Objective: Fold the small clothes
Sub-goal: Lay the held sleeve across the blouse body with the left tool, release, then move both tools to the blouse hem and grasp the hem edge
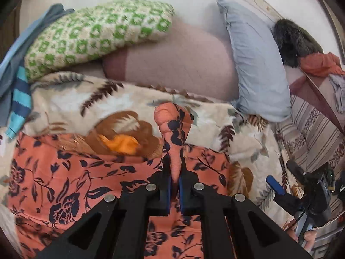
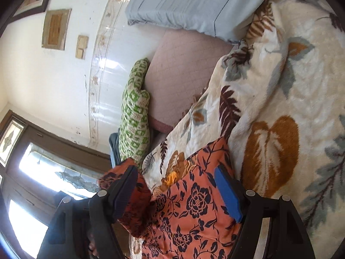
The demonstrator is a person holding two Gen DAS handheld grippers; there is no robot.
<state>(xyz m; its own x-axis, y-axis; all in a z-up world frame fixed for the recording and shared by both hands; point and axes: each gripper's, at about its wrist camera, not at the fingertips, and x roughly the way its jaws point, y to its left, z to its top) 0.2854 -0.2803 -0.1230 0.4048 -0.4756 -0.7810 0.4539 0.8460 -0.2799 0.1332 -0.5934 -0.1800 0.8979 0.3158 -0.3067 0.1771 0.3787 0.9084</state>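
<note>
An orange garment with a dark blue flower print (image 1: 71,181) lies on a cream leaf-patterned blanket (image 1: 71,99). My left gripper (image 1: 175,168) is shut on a bunched fold of the garment, which sticks up past the fingertips. In the right wrist view the same garment (image 2: 194,202) lies between the fingers of my right gripper (image 2: 176,185), which is open, with the blue pad (image 2: 227,194) to its right. The right gripper also shows at the far right of the left wrist view (image 1: 301,198).
A green-and-white knitted pillow (image 1: 97,34), a pink quilted cushion (image 1: 179,64) and a light blue pillow (image 1: 256,64) lie behind the blanket. Blue striped cloth (image 1: 20,99) lies at the left, a dark furry item (image 1: 293,41) at the right. A wall and window (image 2: 43,164) show beyond.
</note>
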